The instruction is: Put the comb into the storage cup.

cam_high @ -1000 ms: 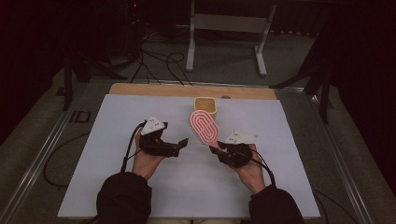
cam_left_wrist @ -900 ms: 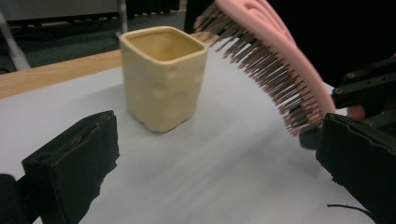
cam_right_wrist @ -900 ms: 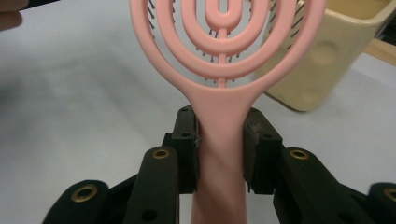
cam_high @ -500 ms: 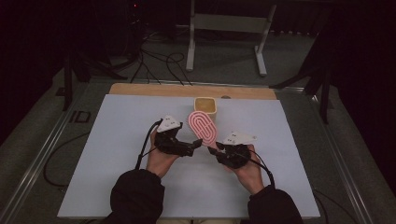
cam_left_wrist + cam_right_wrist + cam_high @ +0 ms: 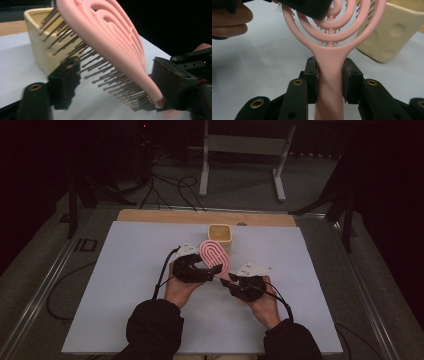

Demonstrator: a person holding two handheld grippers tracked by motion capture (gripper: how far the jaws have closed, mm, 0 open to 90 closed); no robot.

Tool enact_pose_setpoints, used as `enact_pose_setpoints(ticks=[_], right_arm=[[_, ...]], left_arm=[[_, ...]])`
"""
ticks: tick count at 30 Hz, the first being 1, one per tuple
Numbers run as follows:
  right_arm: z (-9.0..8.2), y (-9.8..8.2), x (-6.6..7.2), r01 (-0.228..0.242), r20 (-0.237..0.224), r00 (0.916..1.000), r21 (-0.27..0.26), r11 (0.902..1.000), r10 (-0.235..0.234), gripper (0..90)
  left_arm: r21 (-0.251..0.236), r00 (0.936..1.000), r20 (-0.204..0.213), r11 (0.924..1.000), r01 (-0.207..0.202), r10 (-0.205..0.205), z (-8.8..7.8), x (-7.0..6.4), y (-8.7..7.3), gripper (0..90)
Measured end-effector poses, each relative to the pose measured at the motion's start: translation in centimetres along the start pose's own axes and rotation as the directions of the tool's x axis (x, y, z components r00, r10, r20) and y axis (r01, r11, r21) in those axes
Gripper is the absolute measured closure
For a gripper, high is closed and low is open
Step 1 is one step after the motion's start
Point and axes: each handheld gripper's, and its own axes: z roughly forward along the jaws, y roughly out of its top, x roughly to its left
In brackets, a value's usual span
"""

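The right gripper (image 5: 329, 75) is clamping the handle of the pink hairbrush (image 5: 215, 257), holding it tilted above the white table (image 5: 125, 285). The left gripper (image 5: 212, 270) is closing its jaws around the brush head — one jaw against the bristles (image 5: 100, 72), the other behind the back — though whether they are pressing is unclear. Just beyond is standing a cream cup (image 5: 220, 234); nothing is showing inside it. The right gripper view is revealing dimples on the cup's side.
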Motion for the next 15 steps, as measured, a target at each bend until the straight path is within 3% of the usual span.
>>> enact_pose_setpoints(ticks=[7,15], right_arm=[[0.13,-0.01,0.23,0.010,-0.008,0.9999,-0.002,0.9999,-0.010,69.4],[0.29,-0.08,0.21,0.015,-0.010,0.9998,0.000,0.9999,-0.015,69.5]], left_arm=[[-0.014,0.9981,0.046,0.9990,0.042,-0.041,0.37,0.07,0.05,44.4],[-0.023,0.9912,0.116,0.9975,0.067,-0.064,0.40,0.06,0.08,55.6]])
